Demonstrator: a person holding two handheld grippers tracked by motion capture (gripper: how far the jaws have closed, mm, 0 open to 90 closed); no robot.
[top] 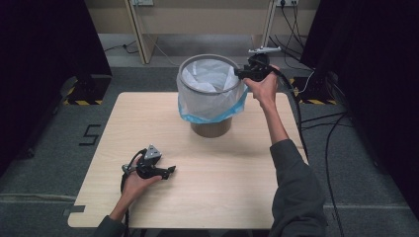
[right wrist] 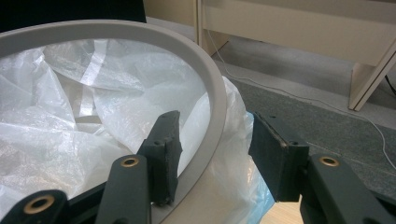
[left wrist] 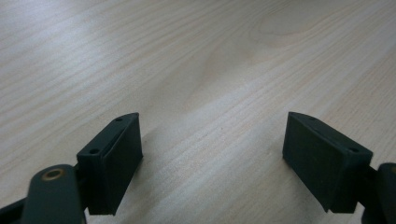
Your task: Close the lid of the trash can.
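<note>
A grey round bin (top: 211, 127) stands at the far middle of the wooden table (top: 222, 187), lined with a translucent white bag (top: 210, 101) whose blue edge hangs down outside. My right gripper (top: 242, 74) is at the bin's right rim. In the right gripper view its jaws (right wrist: 217, 154) straddle the grey rim (right wrist: 205, 70), one inside over the bag (right wrist: 70, 135), one outside beside the folded-over plastic, with a gap left; it is open. My left gripper (top: 170, 170) rests low over the near left of the table, open with bare wood between its fingers (left wrist: 212, 163).
Beyond the table's far edge are a grey carpet floor, cables (top: 316, 123) and light wooden furniture legs (top: 138, 34). Black curtains (top: 39, 59) close both sides. The right gripper's cable (top: 296, 113) trails along the table's right edge.
</note>
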